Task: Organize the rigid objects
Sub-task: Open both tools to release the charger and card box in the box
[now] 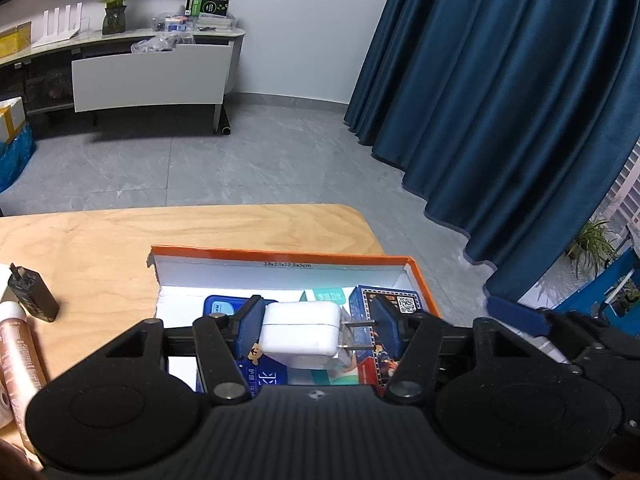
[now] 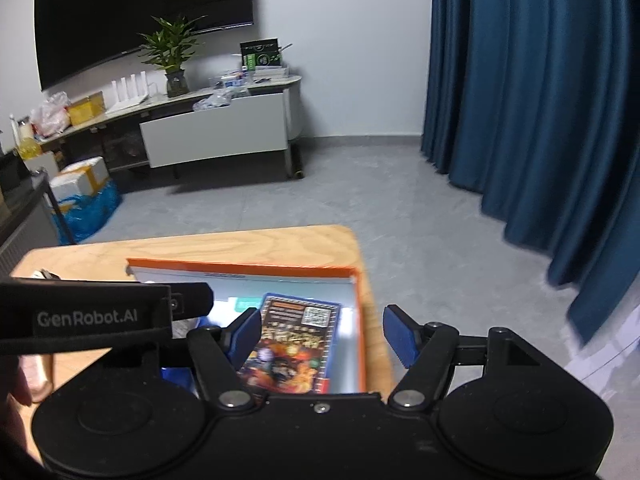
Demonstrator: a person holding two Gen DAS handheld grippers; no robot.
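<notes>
My left gripper (image 1: pixel 319 322) is shut on a white plug-in charger (image 1: pixel 300 332), one pad on its body and the other against its metal prongs. It hangs just over the open orange cardboard box (image 1: pixel 280 254). Inside the box lie a blue printed card box (image 1: pixel 404 300) and other flat blue and green packs. In the right wrist view my right gripper (image 2: pixel 323 334) stands open above the same orange box (image 2: pixel 240 264), over the blue card box (image 2: pixel 292 344), with nothing between its pads. The left gripper's black body (image 2: pixel 100 316) shows at the left there.
A black charger (image 1: pixel 34 296) and a copper-pink bottle (image 1: pixel 18 356) lie on the wooden table (image 1: pixel 100 232) left of the box. Beyond the table's far edge is grey floor, a blue curtain (image 1: pixel 500 100) at the right and a TV cabinet (image 1: pixel 152 80) at the back.
</notes>
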